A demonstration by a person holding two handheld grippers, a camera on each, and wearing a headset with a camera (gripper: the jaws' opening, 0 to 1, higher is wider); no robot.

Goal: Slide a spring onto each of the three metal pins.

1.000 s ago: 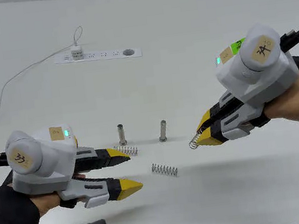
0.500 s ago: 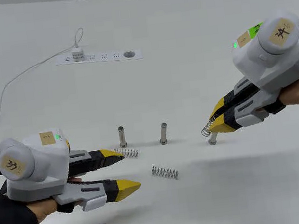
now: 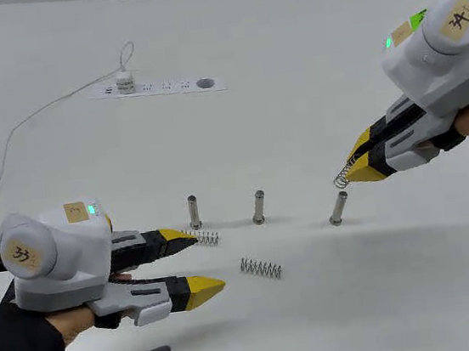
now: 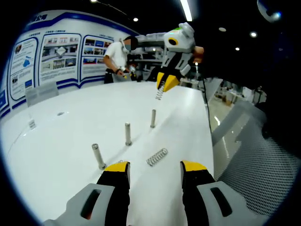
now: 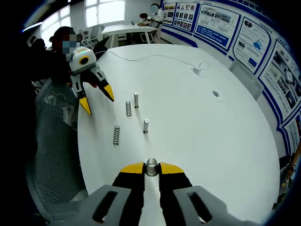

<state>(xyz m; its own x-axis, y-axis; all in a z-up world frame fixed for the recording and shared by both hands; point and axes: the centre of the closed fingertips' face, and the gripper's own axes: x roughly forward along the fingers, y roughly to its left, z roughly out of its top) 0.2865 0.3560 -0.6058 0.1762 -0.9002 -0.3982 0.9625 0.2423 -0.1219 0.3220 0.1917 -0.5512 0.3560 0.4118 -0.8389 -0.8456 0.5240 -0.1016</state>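
A white power strip (image 3: 159,87) lies flat on the white desk (image 3: 314,123). A small white adapter (image 3: 125,82) is plugged into the strip's left end. Its thin white cable (image 3: 54,102) trails leftward from the strip across the desk.

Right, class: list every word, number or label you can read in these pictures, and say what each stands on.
"33", it seems: tan sticker on the round cap of the white-and-yellow left claw.
"34", it seems: matching tan sticker on the right claw, which grips a small metal coil spring.
Blue-and-white wall posters, in both gripper views: too blurred to read.
White power strip: no legible print.
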